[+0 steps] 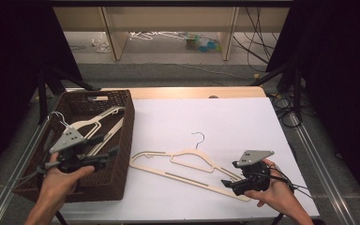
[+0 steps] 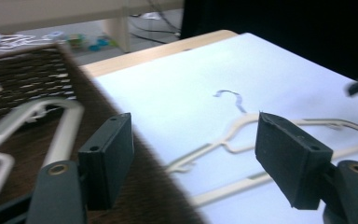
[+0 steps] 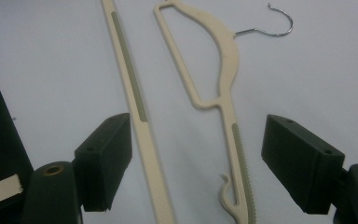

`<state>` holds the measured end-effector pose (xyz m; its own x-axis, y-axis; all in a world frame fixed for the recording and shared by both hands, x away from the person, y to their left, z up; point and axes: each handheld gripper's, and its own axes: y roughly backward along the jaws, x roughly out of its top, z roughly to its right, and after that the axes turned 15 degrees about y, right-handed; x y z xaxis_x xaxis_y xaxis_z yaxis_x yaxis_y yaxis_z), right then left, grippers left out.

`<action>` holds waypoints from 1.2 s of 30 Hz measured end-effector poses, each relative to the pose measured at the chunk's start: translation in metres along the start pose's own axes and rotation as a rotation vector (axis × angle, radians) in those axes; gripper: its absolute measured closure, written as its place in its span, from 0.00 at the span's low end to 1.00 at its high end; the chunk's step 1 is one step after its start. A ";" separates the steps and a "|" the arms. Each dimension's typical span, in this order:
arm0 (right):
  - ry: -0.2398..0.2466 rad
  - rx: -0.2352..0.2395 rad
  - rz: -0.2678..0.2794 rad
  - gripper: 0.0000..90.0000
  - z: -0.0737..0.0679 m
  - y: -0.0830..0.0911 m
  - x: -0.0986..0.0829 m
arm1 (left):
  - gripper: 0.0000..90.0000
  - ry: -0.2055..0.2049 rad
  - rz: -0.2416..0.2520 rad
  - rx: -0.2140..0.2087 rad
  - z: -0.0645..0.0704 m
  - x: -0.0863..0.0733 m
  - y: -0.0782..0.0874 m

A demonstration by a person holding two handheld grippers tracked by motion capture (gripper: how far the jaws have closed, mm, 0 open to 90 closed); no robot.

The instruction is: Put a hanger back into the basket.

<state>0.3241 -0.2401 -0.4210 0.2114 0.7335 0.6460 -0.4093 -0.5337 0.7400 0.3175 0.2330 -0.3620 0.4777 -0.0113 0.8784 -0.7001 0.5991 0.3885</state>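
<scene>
Up in the high view, my left gripper [image 1: 104, 146] hangs over the near right part of the brown woven basket [image 1: 122, 140], which sits at the counter's nine o'clock side. My left hand [image 1: 58, 180] wraps it from below. Inside the basket lie more cream hangers [image 1: 96, 123], with a wire hook at the far left. On the white counter [image 1: 225, 117], a single cream hanger [image 1: 187, 164] lies flat near the middle, its metal hook [image 1: 199, 138] pointing toward twelve o'clock. My right gripper [image 1: 229, 174] sits at the hanger's four o'clock end, low over it, held by my right hand [image 1: 274, 192].

From the left gripper view, my fingers [image 2: 107, 161] stand wide apart with nothing between them. They frame the basket's wall [image 2: 37, 74] at ten o'clock and the counter's hanger [image 2: 228, 135] farther off toward two o'clock. A pale hanger inside the basket [image 2: 37, 116] is blurred at nine o'clock.

From the right gripper view, my fingers [image 3: 105, 161] are also spread wide and grip nothing. The hanger's straight bottom bar [image 3: 137, 116] runs up just inside the left finger, and its notched shoulder arm [image 3: 235, 154] lies between the two, nearer the middle. Its hook [image 3: 275, 23] curls at one o'clock. Whether the fingers touch the counter I cannot tell.
</scene>
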 end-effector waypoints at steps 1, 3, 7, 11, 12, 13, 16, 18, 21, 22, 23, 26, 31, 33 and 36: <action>-0.003 0.005 -0.002 0.28 0.000 0.000 0.000 | 0.30 0.006 -0.004 -0.019 0.007 -0.003 -0.003; 0.003 0.006 -0.001 0.28 0.000 -0.001 0.000 | 0.28 -0.009 -0.023 -0.037 0.022 -0.009 -0.008; -0.003 -0.003 0.012 0.28 0.001 -0.003 -0.002 | 0.24 -0.003 -0.046 -0.078 0.045 -0.019 -0.016; -0.008 -0.001 0.007 0.28 0.001 -0.002 -0.003 | 0.24 -0.065 -0.070 -0.087 0.056 -0.029 -0.025; -0.005 -0.009 0.014 0.28 0.001 -0.003 -0.003 | 0.23 -0.064 -0.067 -0.087 0.057 -0.032 -0.028; -0.005 -0.011 0.016 0.27 0.001 -0.003 -0.003 | 0.23 -0.064 -0.061 -0.084 0.058 -0.035 -0.029; -0.003 -0.018 0.022 0.27 0.002 -0.002 -0.003 | 0.22 -0.042 -0.036 -0.087 0.061 -0.042 -0.031; -0.002 -0.023 0.022 0.26 0.002 -0.003 -0.003 | 0.21 -0.017 -0.039 -0.116 0.062 -0.046 -0.031; -0.004 -0.008 0.009 0.26 0.001 -0.002 -0.002 | 0.20 -0.015 -0.036 -0.146 0.065 -0.051 -0.032; -0.003 -0.017 0.020 0.26 0.000 -0.003 -0.003 | 0.20 -0.021 -0.044 -0.145 0.067 -0.055 -0.033; -0.003 -0.017 0.020 0.26 0.000 -0.004 -0.003 | 0.19 -0.024 -0.049 -0.149 0.067 -0.057 -0.033; -0.007 -0.020 0.017 0.26 0.001 -0.005 -0.003 | 0.18 -0.025 -0.058 -0.155 0.072 -0.065 -0.037; -0.011 -0.003 -0.017 0.26 0.004 -0.009 -0.005 | 0.18 -0.069 -0.073 -0.162 0.078 -0.076 -0.042; -0.014 -0.013 -0.032 0.27 0.006 -0.013 -0.007 | 0.18 -0.080 -0.088 -0.170 0.079 -0.079 -0.045; -0.012 -0.023 -0.064 0.29 0.011 -0.020 -0.011 | 0.18 -0.093 -0.093 -0.161 0.079 -0.080 -0.045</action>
<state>0.3393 -0.2418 -0.4407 0.2486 0.7603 0.6001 -0.4151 -0.4762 0.7752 0.2686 0.1437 -0.4281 0.4801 -0.1424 0.8656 -0.5578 0.7120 0.4265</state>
